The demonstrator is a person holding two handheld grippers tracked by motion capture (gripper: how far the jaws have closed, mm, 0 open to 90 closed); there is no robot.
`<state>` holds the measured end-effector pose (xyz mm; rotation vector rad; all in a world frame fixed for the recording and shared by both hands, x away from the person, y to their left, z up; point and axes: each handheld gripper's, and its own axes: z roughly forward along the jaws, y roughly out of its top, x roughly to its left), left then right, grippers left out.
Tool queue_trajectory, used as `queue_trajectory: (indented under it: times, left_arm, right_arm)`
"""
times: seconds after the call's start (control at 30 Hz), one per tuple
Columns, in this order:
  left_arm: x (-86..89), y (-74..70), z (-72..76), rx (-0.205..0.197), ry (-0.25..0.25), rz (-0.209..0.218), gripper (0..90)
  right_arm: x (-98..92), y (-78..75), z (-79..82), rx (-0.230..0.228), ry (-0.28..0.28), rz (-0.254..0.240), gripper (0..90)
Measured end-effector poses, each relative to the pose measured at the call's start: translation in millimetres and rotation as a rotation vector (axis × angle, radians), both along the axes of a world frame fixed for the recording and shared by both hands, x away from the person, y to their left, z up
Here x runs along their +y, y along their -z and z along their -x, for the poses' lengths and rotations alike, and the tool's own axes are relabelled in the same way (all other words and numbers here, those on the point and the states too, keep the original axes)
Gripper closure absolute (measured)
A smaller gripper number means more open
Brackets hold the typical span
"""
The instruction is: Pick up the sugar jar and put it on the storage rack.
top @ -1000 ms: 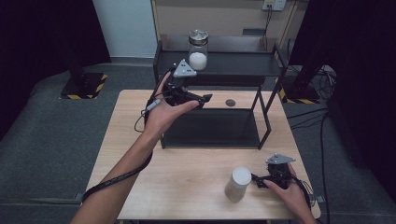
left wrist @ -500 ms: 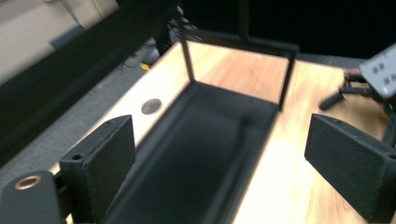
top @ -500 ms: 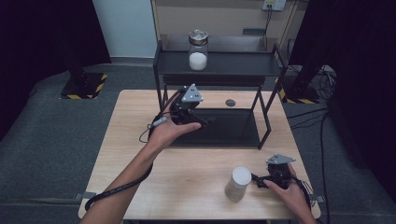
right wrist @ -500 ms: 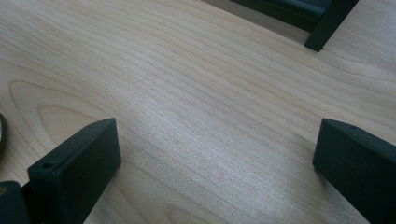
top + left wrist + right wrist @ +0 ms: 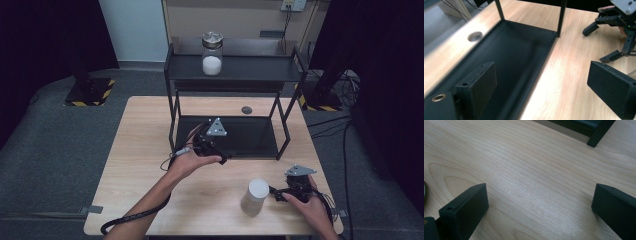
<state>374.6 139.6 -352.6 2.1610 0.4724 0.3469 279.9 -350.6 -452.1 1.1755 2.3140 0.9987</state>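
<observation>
A glass jar (image 5: 212, 54) with white contents and a metal lid stands on the top shelf of a black rack (image 5: 235, 70). My left gripper (image 5: 219, 150) hovers open and empty over the front edge of the rack's lower tray (image 5: 519, 50). In its own view, my left gripper (image 5: 541, 72) frames the tray edge and bare wood between wide jaws. A white-lidded jar (image 5: 255, 196) stands on the table near the front. Just right of that jar, my right gripper (image 5: 276, 192) stands open over bare wood (image 5: 539, 192). It also appears open as the right gripper (image 5: 599, 42).
The wooden table (image 5: 145, 150) has a round hole (image 5: 246, 109) behind the rack, seen also as the hole (image 5: 474, 36). Rack legs (image 5: 599, 131) rise at the tray's corners. A cable (image 5: 130, 220) trails from the left gripper over the front edge.
My left gripper has come down from beside the glass jar on the top shelf to the front of the lower tray. The right gripper and white-lidded jar have stayed put.
</observation>
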Motion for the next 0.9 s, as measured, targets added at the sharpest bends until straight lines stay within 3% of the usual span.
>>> queue_trajectory:
  times: [0.13,0.23,0.47,0.6,0.73,0.9]
  left_arm:
    - [1.3,16.5,5.6,0.023,-0.008,-0.005,7.7]
    - [2.0,23.8,10.0,0.023,0.002,-0.029,7.4]
    - [11.0,40.6,19.7,0.043,0.028,-0.040,7.3]
    - [16.5,50.3,29.0,0.061,0.041,-0.022,7.3]
    - [20.4,55.9,36.7,0.066,0.046,-0.038,7.2]
    - [37.6,68.8,46.8,0.083,0.014,-0.017,7.2]
  right_arm:
    - [0.0,0.0,0.0,0.000,0.000,0.000,1.2]
    - [0.0,0.0,0.1,0.000,0.000,0.000,1.2]
    - [0.4,0.0,0.6,0.001,0.003,-0.001,1.2]
    - [0.5,0.0,1.0,0.001,0.005,-0.001,1.2]
    - [0.6,0.0,1.1,0.001,0.005,-0.001,1.2]
    - [0.6,-0.1,1.7,-0.001,0.005,0.001,1.2]
